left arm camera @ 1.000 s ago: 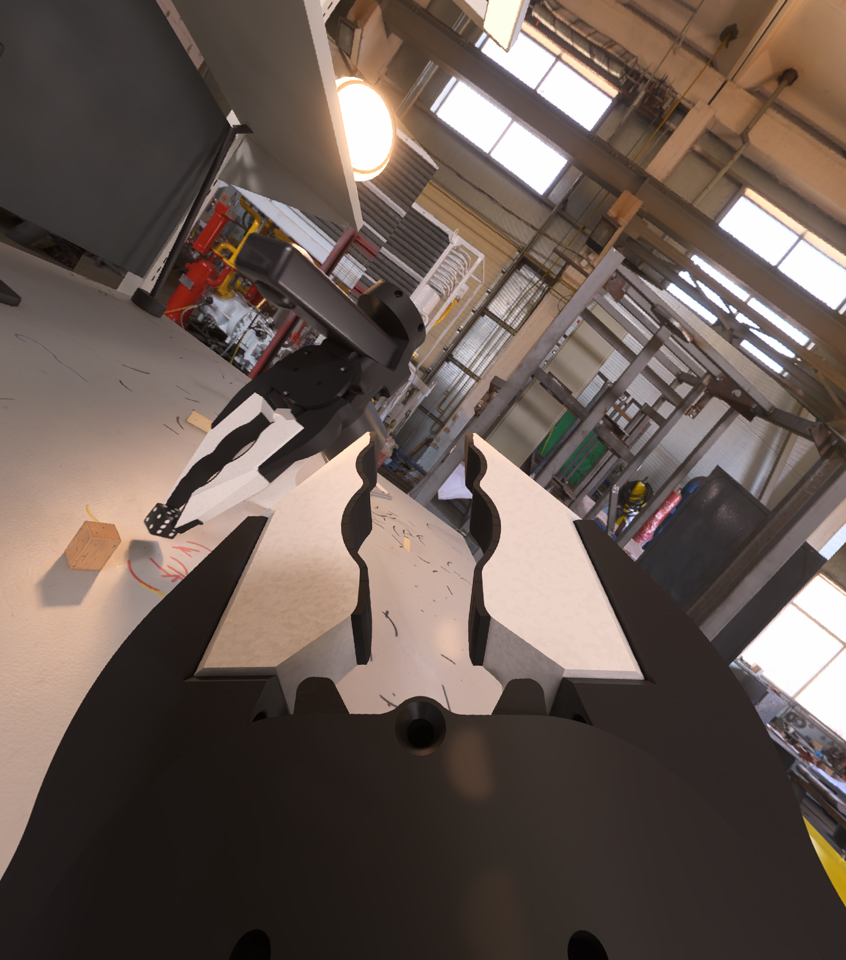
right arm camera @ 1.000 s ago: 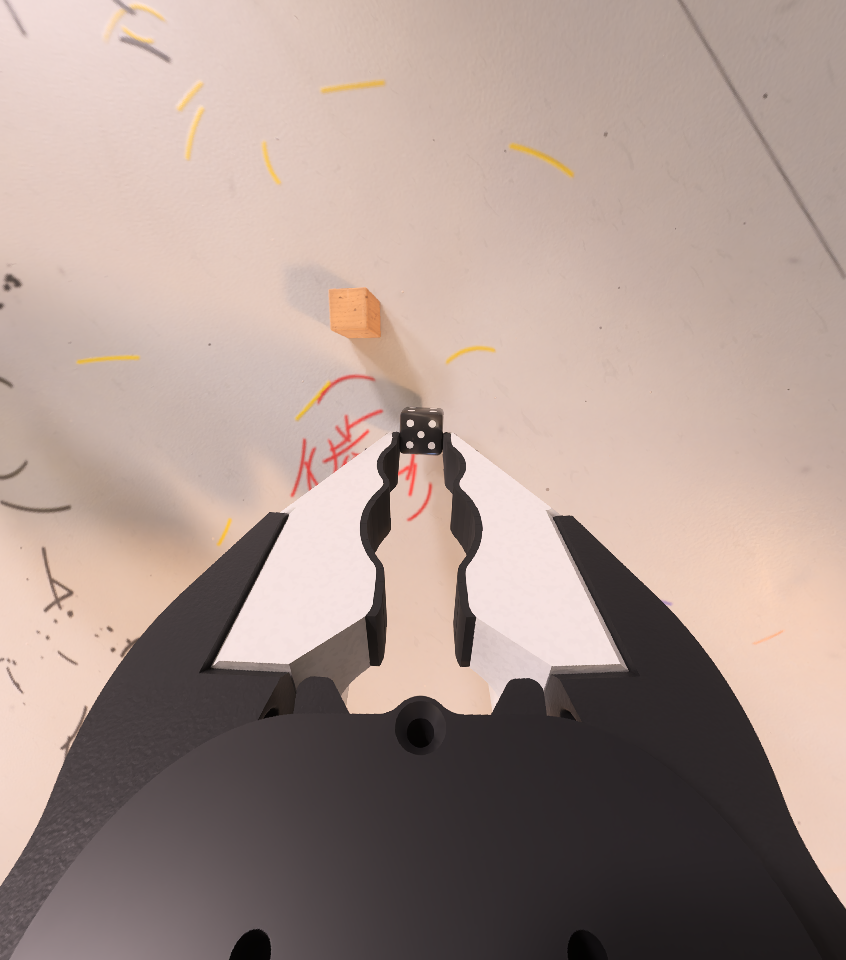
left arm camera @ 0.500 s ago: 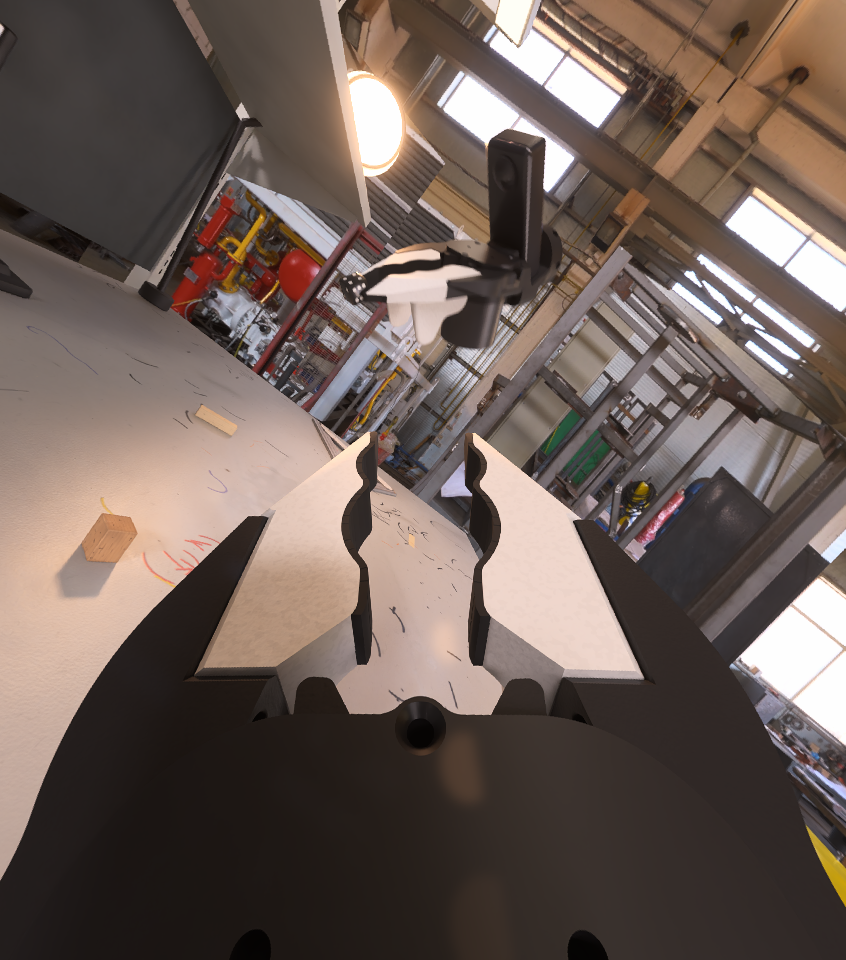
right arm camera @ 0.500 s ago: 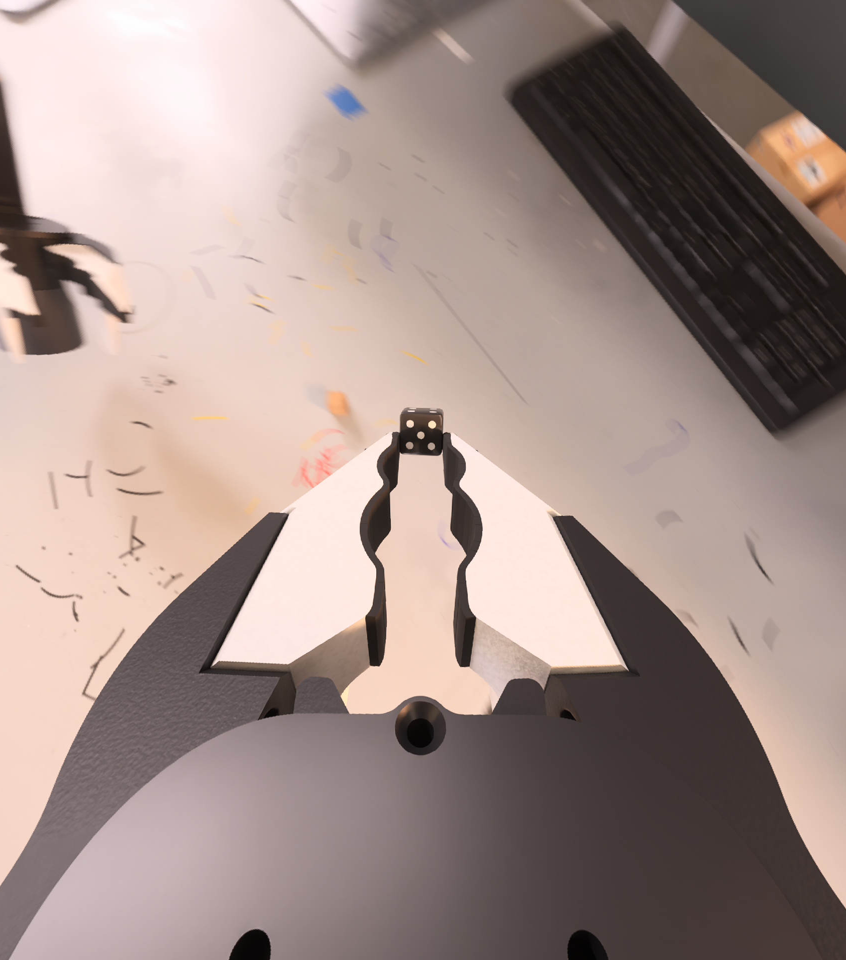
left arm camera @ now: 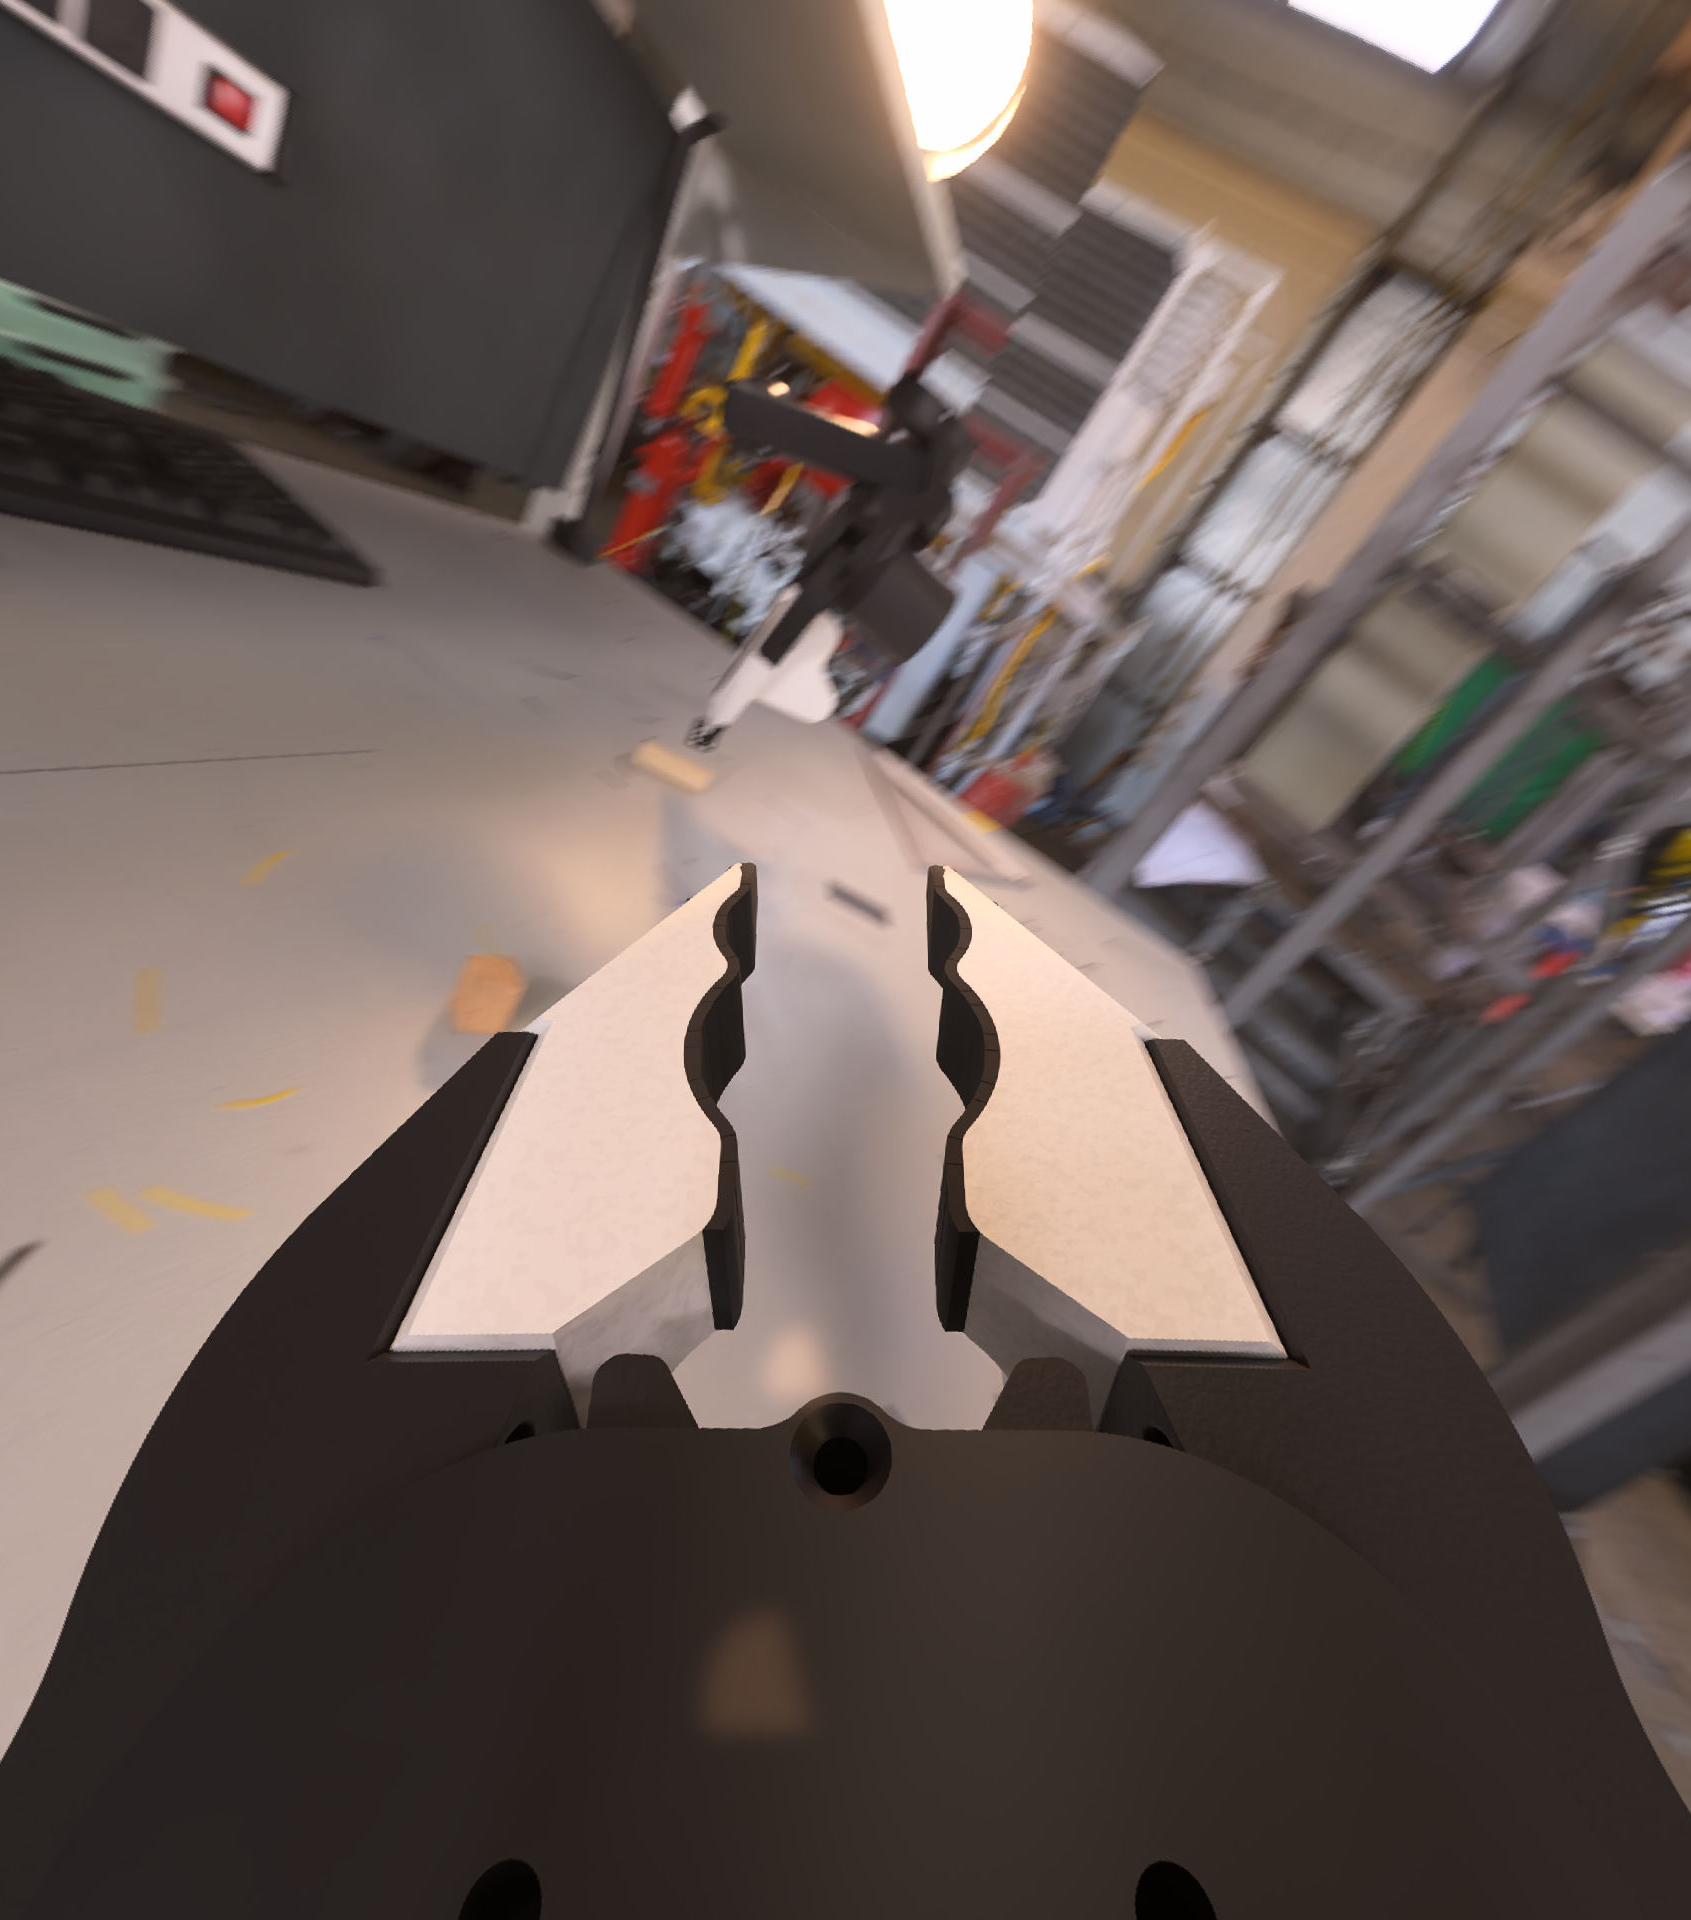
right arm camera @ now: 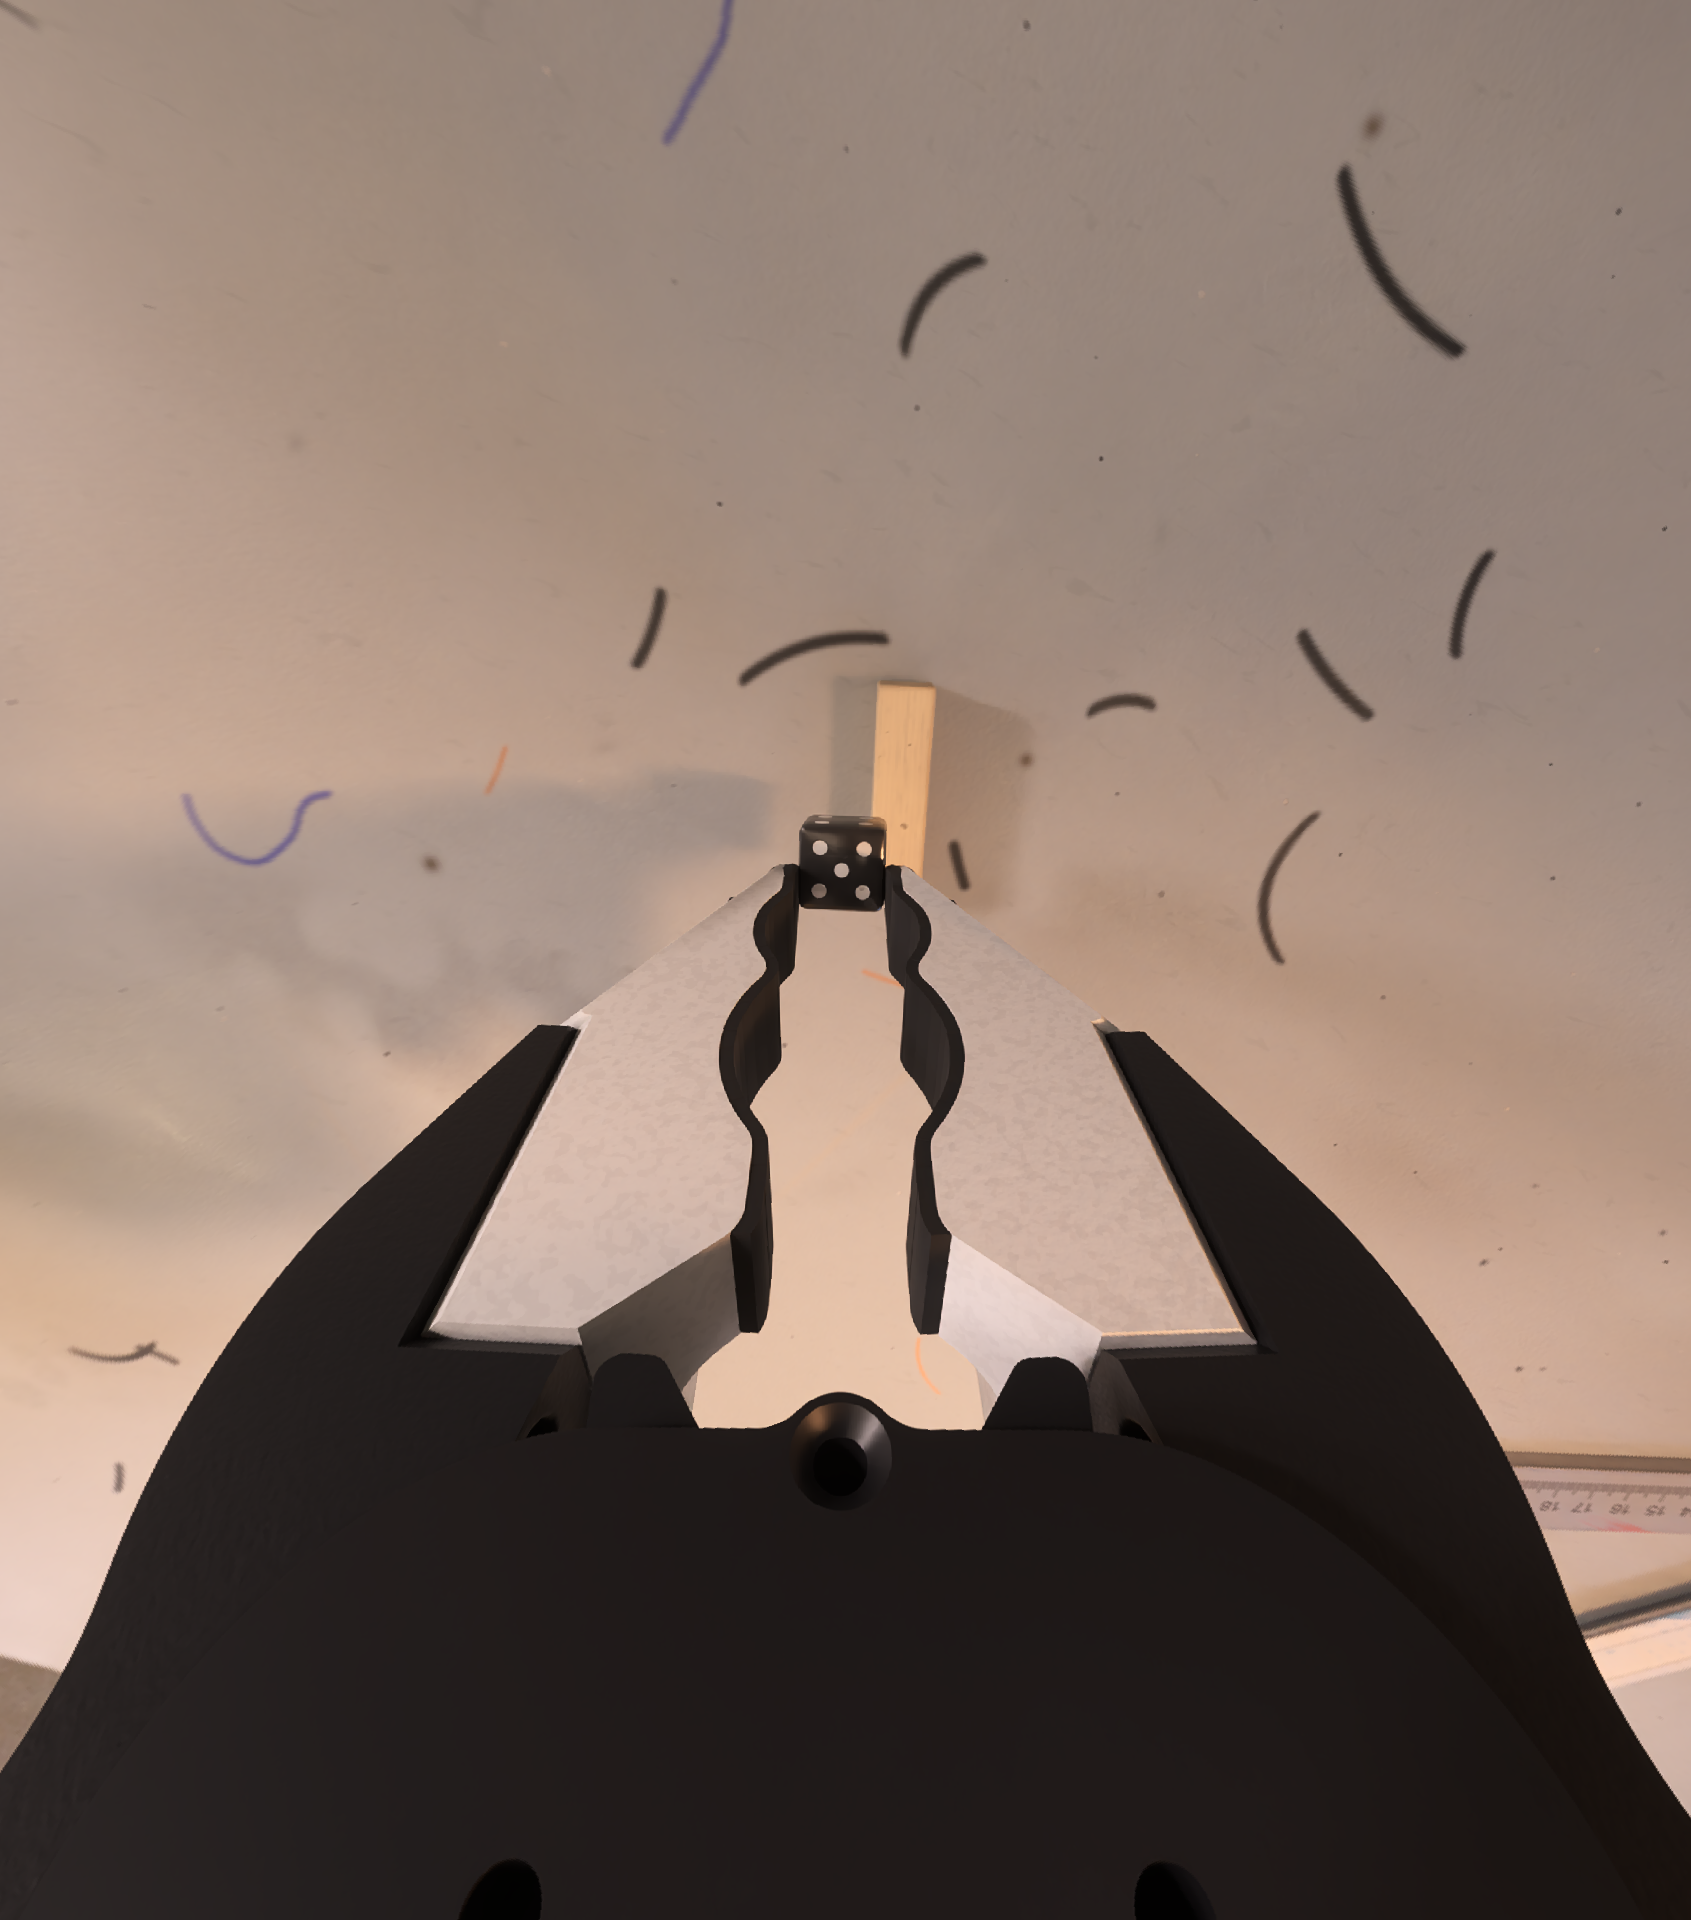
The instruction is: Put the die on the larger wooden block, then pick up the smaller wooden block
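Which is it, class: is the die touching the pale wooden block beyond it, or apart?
Cannot tell. In the right wrist view the die, clamped at the right gripper fingertips, overlaps the pale wooden block, hiding any gap; the left wrist view is blurred.

Counts on the table: one black die; two wooden blocks, a long pale one and a small orange one; two grippers; one keyboard; one ruler.

Pale table is scribbled all over with black, blue and orange pen marks. A ruler sits at 4 o'clock in the right wrist view. Left wrist view: black keyboard at 10 o'clock, bright lamp at 12, blurry metal shelving around 2.
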You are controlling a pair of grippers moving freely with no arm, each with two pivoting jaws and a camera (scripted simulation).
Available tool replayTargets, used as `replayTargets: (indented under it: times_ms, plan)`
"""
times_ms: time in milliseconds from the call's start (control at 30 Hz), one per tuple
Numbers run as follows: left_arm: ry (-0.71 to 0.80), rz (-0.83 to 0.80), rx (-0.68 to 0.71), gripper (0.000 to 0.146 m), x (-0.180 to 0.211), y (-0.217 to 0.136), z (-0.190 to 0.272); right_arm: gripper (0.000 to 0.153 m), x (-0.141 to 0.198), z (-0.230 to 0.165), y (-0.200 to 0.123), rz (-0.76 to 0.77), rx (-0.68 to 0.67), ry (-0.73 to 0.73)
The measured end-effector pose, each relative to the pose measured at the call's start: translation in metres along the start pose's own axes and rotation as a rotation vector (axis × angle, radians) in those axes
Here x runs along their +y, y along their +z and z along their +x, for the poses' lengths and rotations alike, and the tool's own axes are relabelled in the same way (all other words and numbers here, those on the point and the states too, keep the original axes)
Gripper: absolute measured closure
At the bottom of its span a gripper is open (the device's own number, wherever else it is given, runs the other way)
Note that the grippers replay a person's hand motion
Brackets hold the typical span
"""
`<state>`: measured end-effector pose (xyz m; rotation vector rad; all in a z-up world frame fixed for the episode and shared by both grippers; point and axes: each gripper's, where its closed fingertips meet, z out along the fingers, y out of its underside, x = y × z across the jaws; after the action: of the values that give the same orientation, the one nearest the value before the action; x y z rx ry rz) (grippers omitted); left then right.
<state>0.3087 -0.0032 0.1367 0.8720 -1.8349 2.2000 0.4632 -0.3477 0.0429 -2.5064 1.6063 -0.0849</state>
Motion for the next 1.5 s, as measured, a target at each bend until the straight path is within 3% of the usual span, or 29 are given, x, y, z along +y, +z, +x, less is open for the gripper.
replayTargets:
  times_ms: [333, 500, 600, 733, 900, 1067, 1267, 1500]
  plan:
    - [0.374, -0.227, -0.669, 0.114, 0.008, -0.031, -0.067, 0.136, -0.003, 0.012, 0.018, 0.003, 0.061, 0.009]
    - [0.471, -0.317, -0.887, 0.113, 0.01, -0.048, -0.085, 0.136, -0.002, 0.013, 0.02, 0.025, 0.055, 0.009]
    - [0.463, -0.333, -0.901, 0.113, 0.013, -0.049, -0.087, 0.106, -0.006, 0.011, 0.019, 0.073, 0.063, 0.009]
    - [0.441, -0.331, -0.906, 0.113, 0.013, -0.05, -0.09, 0.095, -0.02, 0.012, -0.011, 0.212, 0.15, -0.017]
    - [0.447, -0.325, -0.921, 0.114, 0.01, -0.052, -0.093, 0.093, -0.043, -0.013, -0.088, 0.458, 0.319, -0.072]
    - [0.458, -0.322, -0.931, 0.114, 0.007, -0.054, -0.093, 0.096, -0.057, -0.103, -0.134, 0.603, 0.185, -0.187]
    - [0.469, -0.324, -0.94, 0.114, 0.007, -0.055, -0.092, 0.102, -0.06, -0.206, -0.119, 0.572, 0.007, -0.333]
    - [0.467, -0.32, -0.939, 0.114, 0.007, -0.058, -0.09, 0.111, -0.053, -0.276, -0.043, 0.361, -0.143, -0.377]
